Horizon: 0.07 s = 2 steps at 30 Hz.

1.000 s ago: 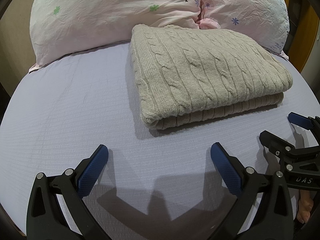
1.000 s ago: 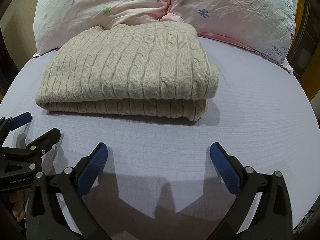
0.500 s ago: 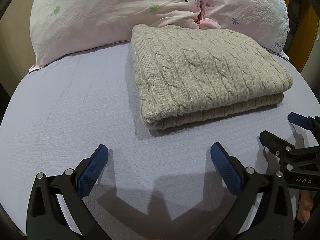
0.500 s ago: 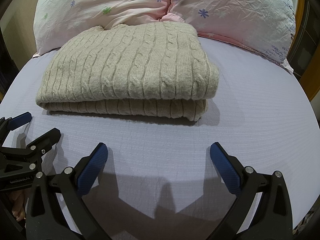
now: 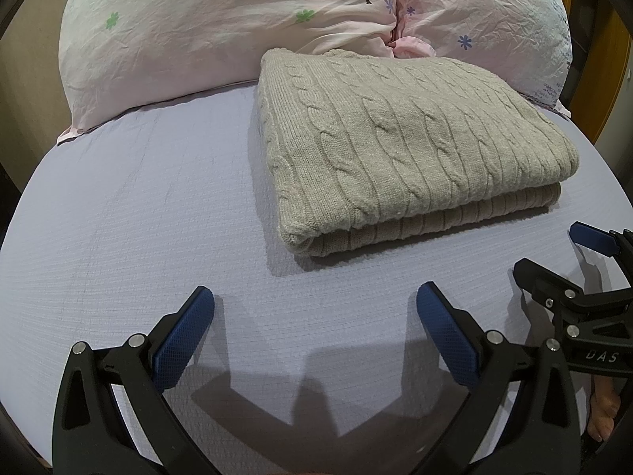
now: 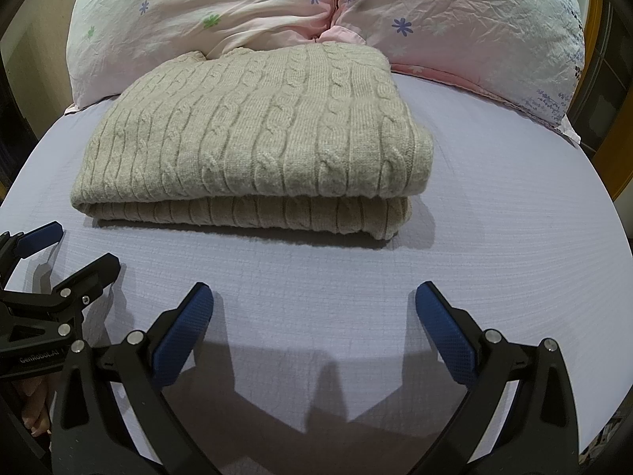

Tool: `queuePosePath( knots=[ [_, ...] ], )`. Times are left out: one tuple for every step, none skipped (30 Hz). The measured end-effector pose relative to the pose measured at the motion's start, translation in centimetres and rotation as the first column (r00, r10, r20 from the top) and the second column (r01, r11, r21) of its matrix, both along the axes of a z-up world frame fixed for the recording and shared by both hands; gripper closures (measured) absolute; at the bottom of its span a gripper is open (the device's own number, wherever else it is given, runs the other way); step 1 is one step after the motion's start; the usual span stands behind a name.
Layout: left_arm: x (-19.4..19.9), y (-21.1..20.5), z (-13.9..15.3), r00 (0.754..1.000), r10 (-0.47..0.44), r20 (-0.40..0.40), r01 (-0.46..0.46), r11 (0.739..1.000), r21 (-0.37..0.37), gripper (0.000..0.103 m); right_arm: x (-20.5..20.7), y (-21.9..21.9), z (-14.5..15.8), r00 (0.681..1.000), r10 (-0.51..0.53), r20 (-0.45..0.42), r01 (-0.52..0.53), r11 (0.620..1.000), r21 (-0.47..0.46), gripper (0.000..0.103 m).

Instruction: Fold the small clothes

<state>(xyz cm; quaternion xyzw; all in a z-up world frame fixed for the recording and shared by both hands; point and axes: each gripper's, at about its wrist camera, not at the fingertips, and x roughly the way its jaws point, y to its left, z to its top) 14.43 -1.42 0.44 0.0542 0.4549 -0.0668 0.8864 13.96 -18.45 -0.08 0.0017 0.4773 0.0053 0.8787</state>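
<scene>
A beige cable-knit sweater (image 5: 399, 146) lies folded in a neat rectangle on the lilac bed sheet (image 5: 138, 213); it also shows in the right wrist view (image 6: 261, 142). My left gripper (image 5: 314, 308) is open and empty, low over the sheet in front of the sweater's left corner. My right gripper (image 6: 314, 308) is open and empty, in front of the sweater's right half. Each gripper shows at the edge of the other's view, the right one (image 5: 554, 253) and the left one (image 6: 75, 249), both apart from the sweater.
Two pink flowered pillows (image 5: 221, 27) (image 6: 474, 27) lie behind the sweater, against its far edge. A wooden frame (image 5: 609, 59) stands at the right of the bed. The sheet's front edge is just under the grippers.
</scene>
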Motion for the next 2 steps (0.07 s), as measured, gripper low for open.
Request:
queuePosePath(
  knots=[
    [-0.01, -0.01, 0.0, 1.0, 0.0, 0.0, 0.0, 1.0, 0.0, 0.001, -0.03, 0.01, 0.0, 1.0, 0.0, 0.0, 0.0, 1.0, 0.0, 0.002],
    [0.01, 0.0, 0.0, 1.0, 0.0, 0.0, 0.0, 1.0, 0.0, 0.001, 0.01, 0.0, 0.0, 1.0, 0.0, 0.0, 0.0, 1.0, 0.0, 0.002]
  ],
)
